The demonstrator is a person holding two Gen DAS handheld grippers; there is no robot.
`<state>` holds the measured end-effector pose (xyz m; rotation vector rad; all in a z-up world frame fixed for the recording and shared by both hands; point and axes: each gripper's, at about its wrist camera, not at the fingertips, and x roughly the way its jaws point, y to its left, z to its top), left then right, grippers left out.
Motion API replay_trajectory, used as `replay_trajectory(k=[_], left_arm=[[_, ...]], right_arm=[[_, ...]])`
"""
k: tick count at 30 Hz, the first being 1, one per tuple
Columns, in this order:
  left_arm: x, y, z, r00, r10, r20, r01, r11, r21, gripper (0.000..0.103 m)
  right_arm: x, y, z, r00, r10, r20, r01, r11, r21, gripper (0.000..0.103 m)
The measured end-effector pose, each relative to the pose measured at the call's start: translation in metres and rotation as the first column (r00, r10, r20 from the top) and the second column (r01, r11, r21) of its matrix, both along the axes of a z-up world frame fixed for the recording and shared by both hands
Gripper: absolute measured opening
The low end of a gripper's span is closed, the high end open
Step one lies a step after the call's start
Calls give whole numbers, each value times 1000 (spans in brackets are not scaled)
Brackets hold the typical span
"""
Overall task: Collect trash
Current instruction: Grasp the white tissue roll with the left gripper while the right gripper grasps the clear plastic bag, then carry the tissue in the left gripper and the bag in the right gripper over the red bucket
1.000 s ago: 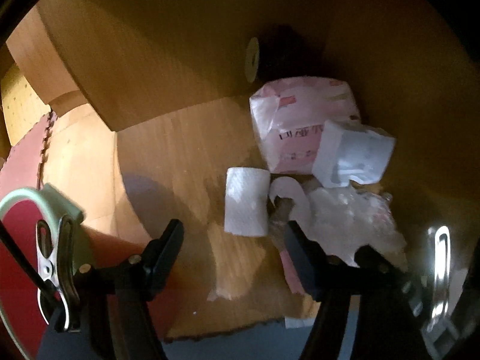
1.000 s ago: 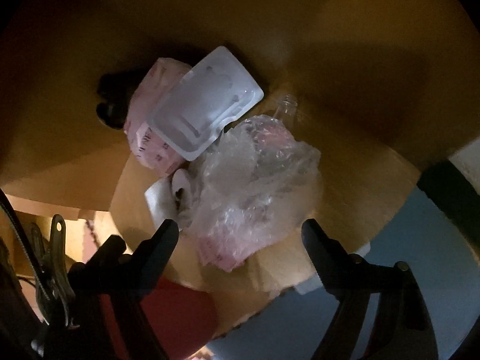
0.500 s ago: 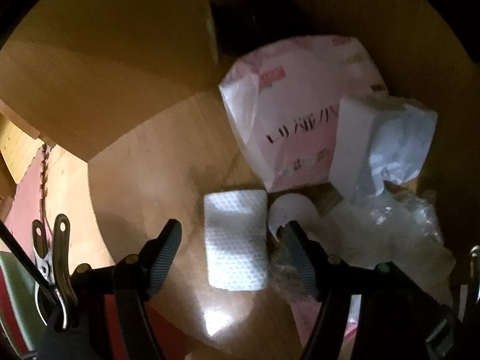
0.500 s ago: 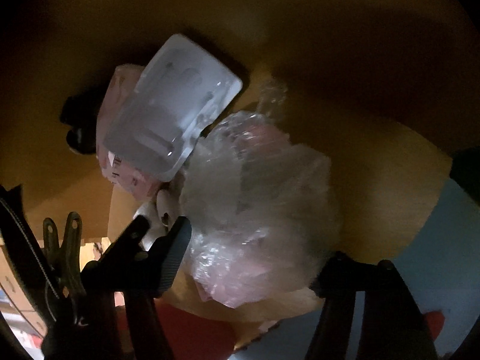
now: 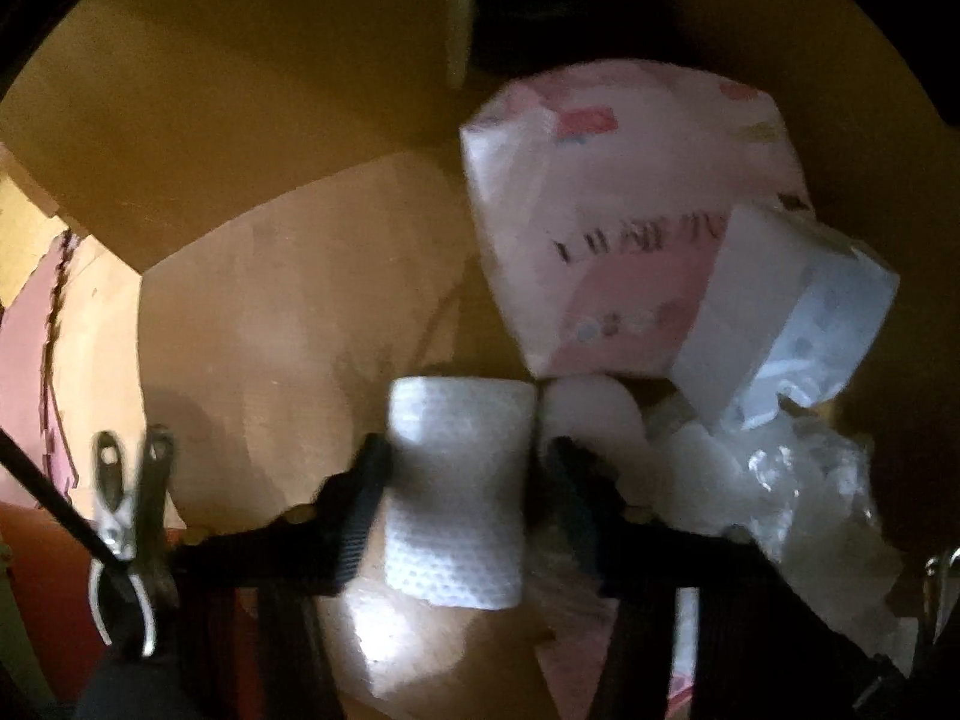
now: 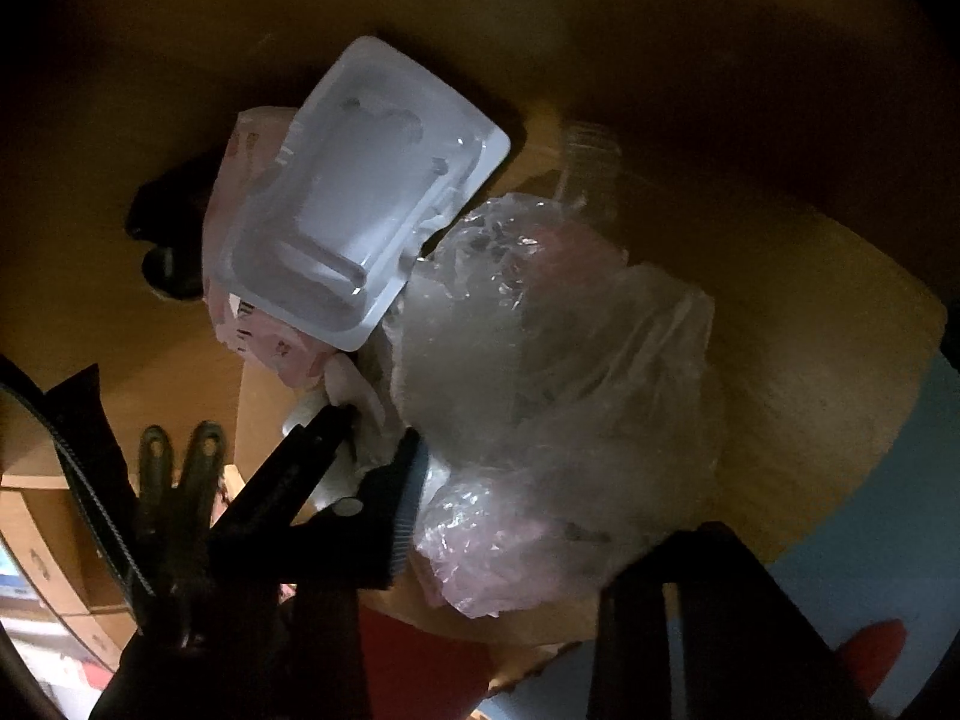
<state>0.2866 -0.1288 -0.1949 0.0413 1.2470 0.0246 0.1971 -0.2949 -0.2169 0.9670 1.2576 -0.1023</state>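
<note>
Inside a cardboard box, my left gripper is shut on a white folded paper towel, one finger on each side of it. Behind it lie a pink and white wrapper, a clear plastic tray and crumpled clear plastic. In the right wrist view, my right gripper is open around the crumpled clear plastic bag, its left finger against the bag's left side. The clear plastic tray rests on the pink wrapper above it.
The brown cardboard box walls close in around the trash. A black object lies in the box's far corner. A blue surface and a red item lie outside the box edge.
My left gripper moved in and closed on the paper towel. My right gripper moved closer into the clear plastic bag, its left finger now against it.
</note>
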Motion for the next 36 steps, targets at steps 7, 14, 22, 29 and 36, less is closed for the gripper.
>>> replay_trajectory(k=[7, 14, 22, 29, 36], left_arm=[[-12, 2, 17, 999, -41, 33, 41, 999, -9, 12], [-34, 2, 54, 993, -92, 74, 97, 993, -67, 10], [-52, -17, 77, 992, -99, 80, 110, 984, -137, 10], [-81, -25, 90, 992, -101, 77, 112, 981, -159, 10], [-106, -23, 110, 991, -114, 76, 126, 976, -178, 10]], right_arm=[[-10, -10, 11, 1000, -4, 7, 4, 1000, -16, 19], [-24, -16, 25, 998, -30, 51, 28, 999, 24, 17], [-42, -43, 26, 998, -45, -53, 41, 997, -71, 30], [-47, -51, 37, 999, -19, -27, 16, 994, -110, 46], [-34, -31, 36, 996, 91, -10, -91, 984, -151, 40]])
